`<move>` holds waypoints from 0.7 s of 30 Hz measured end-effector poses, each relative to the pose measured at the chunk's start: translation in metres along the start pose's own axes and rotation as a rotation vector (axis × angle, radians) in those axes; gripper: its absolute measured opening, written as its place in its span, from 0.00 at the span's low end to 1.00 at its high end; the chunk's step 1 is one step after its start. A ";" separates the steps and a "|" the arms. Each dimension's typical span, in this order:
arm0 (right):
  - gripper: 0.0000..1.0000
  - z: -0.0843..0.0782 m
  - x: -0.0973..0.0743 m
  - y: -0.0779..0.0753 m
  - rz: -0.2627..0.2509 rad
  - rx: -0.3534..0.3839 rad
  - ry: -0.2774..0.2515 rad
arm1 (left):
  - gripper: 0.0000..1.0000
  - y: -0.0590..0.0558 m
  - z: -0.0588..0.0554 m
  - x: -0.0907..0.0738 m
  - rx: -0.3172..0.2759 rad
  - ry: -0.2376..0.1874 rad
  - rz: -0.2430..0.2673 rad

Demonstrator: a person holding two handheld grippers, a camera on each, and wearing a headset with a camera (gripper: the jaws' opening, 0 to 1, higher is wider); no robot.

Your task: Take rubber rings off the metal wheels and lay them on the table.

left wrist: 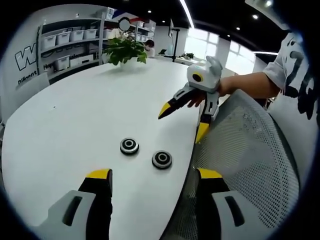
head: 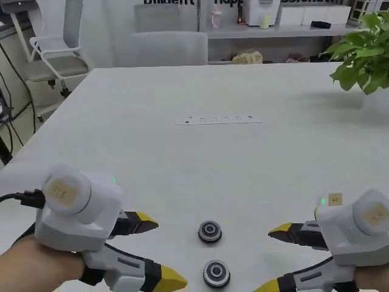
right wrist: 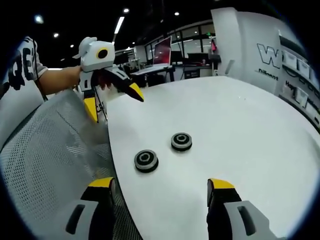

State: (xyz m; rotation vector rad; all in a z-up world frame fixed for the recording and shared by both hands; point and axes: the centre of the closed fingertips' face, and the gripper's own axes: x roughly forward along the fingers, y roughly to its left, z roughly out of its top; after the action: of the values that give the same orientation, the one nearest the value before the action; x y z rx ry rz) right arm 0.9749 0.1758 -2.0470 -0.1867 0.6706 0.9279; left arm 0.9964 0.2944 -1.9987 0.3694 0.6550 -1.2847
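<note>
Head view: two metal wheels [head: 209, 232] lie flat on the table [head: 243, 158], one at 12 o'clock of the other. They sit at 3 o'clock from the left gripper [head: 169, 253] and at 9 o'clock from the right gripper [head: 265, 258]. Both sets of jaws are apart and empty. Neither gripper is clearly nearer.

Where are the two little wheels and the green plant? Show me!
far wheel [head: 209, 232]: head view, on its round middle.
near wheel [head: 216, 274]: head view, on its round middle.
green plant [head: 363, 58]: head view, on its leaves at the table's right edge.
</note>
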 end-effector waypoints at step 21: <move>0.66 0.001 0.015 0.000 0.075 -0.086 0.070 | 0.63 0.002 0.001 0.018 0.031 0.040 -0.031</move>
State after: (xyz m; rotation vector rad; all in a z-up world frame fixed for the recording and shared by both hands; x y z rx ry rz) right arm 0.9815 0.1862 -2.0553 -0.2729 0.7063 1.0267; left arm 1.0011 0.2803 -2.0092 0.4126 0.6771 -1.3211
